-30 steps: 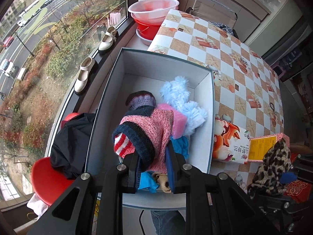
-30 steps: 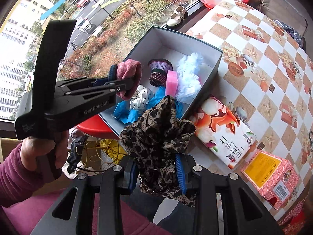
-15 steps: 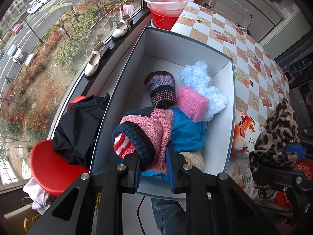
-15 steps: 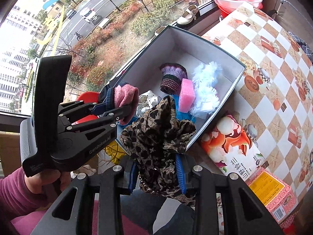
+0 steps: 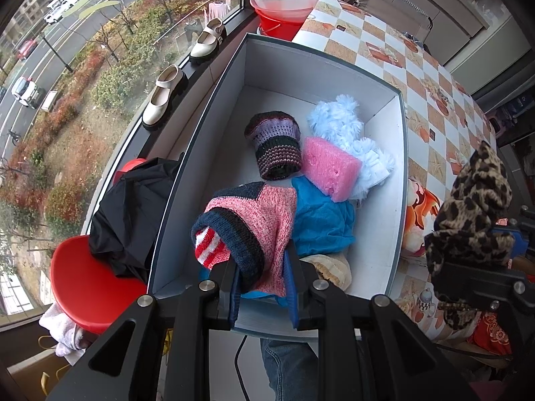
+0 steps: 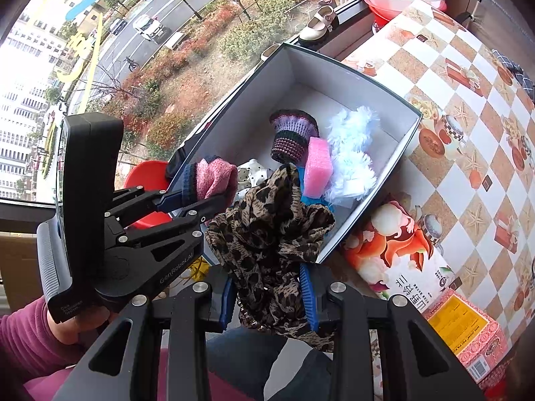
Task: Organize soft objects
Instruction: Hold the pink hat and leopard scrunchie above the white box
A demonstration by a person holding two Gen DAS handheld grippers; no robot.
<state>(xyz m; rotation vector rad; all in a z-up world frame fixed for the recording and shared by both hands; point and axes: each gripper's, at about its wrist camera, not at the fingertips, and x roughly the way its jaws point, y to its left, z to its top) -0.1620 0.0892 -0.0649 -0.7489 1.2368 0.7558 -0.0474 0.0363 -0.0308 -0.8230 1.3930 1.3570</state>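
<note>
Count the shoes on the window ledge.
2. One cream shoe sits farther along the ledge, near the red basin; the other cream shoe sits closer, beside the box. More could be hidden behind the box.

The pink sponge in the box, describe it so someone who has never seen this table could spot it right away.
Look into the open grey box at the window edge of the checkered table. Near its middle, the pink sponge lies between a striped knit cuff and pale blue fluffy fabric. It is the only smooth, blocky, bright pink piece there.
</note>
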